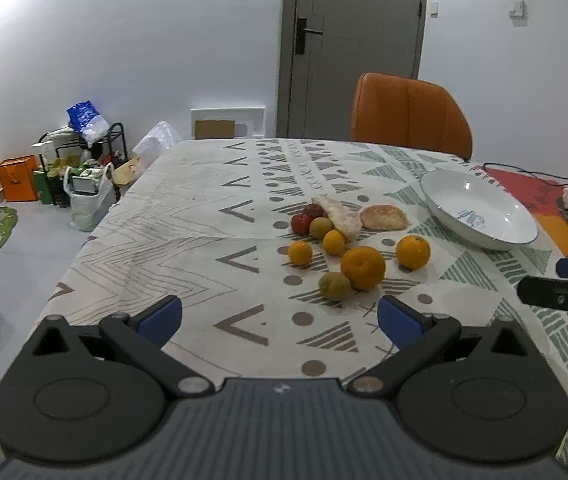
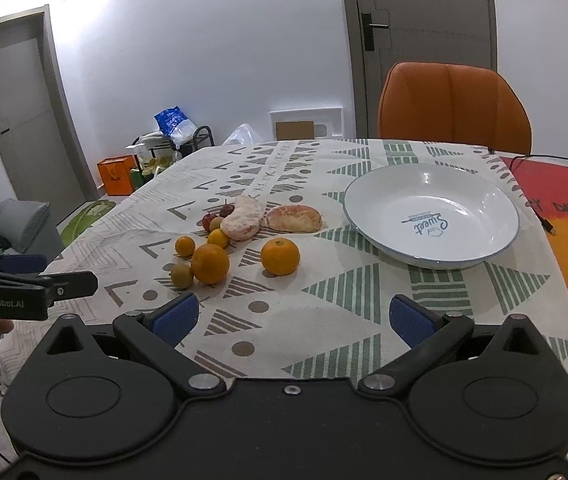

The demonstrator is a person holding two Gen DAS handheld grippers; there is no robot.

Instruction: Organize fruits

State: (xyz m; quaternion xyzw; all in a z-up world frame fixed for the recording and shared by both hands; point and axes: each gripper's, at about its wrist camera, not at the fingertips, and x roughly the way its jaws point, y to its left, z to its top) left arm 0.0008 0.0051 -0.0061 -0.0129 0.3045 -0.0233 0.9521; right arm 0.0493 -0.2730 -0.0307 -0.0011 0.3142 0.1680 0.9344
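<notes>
Hovering above the near edge of the patterned tablecloth (image 2: 324, 292), the left gripper (image 1: 280, 320) and right gripper (image 2: 292, 318) both have their blue pads spread wide with nothing between them. Left of the white plate (image 2: 380, 196) lies the fruit: a large orange (image 2: 210, 263) touching a small greenish fruit (image 2: 182, 275), another orange (image 2: 280, 256) nearer the plate, two small oranges, red fruits (image 2: 209, 221) and two peeled citrus pieces (image 2: 294, 218). The plate holds nothing; an orange chair (image 2: 454, 106) stands behind it.

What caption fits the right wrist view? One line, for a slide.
Open right gripper faces loose fruits beside an empty white plate.
</notes>
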